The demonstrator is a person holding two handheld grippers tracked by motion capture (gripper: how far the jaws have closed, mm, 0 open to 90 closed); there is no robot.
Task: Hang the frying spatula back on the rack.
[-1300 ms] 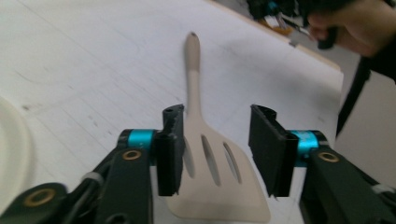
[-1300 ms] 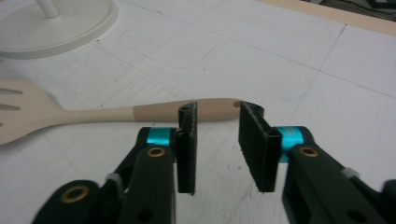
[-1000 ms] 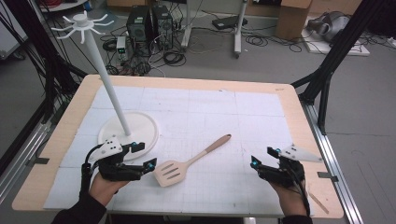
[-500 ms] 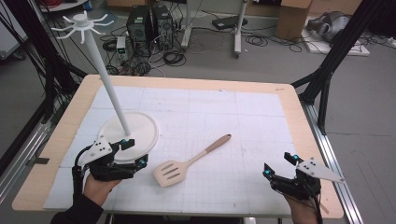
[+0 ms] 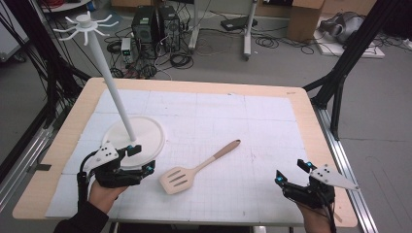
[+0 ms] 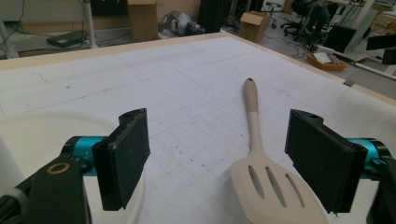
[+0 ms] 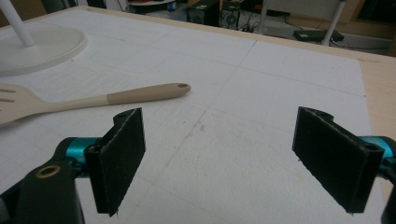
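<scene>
Your left gripper (image 5: 141,158) sits at the near left of the worktop (image 5: 272,104), its fingers (image 6: 123,156) spread wide with nothing between them. It is just beside the near edge of the stand (image 5: 133,133), a round white base with a tilted pole that ends in a ring of hooks. The spatula (image 5: 197,167) lies flat near the middle of the worktop, just to the right of that gripper, slotted blade towards you and handle pointing away and to the right. In the left gripper view the blade (image 6: 275,186) lies close ahead of the fingers.

Your right gripper (image 5: 291,172) rests low at the near right, well apart from the spatula. Its fingers (image 7: 116,156) have just been opening and now stand wide apart over the bare mat.
</scene>
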